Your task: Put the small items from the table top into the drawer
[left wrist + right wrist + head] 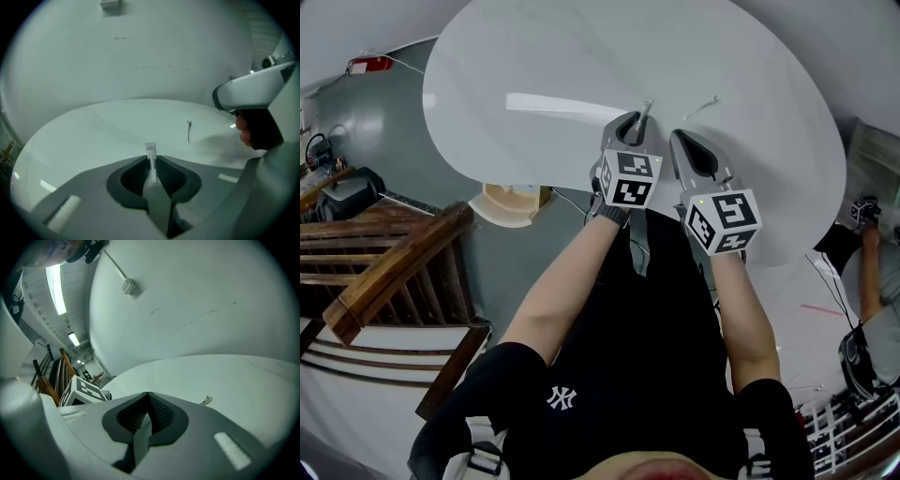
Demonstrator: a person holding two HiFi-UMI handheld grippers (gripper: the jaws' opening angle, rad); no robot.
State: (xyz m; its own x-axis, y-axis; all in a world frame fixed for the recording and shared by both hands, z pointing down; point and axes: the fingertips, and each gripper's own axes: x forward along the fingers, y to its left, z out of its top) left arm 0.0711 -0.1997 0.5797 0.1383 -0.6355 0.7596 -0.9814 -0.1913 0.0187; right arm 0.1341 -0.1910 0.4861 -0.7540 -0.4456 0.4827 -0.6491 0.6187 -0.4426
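My left gripper [637,120] is shut on a small white tube with red print [150,153]; the tube sticks out past the jaw tips over the front part of the round white table [581,66]. A thin metal clip [701,108] lies on the table just beyond and to the right. It also shows as the clip [189,130] in the left gripper view and the clip [206,401] in the right gripper view. My right gripper [697,152] hangs beside the left one, shut with nothing between its jaws [147,397]. No drawer shows in any view.
A wooden stair railing [394,262] runs at the lower left, below the table edge. A light wooden piece [514,202] sits under the table's near rim. Another person's arm [870,253] and some cables lie on the floor at the right.
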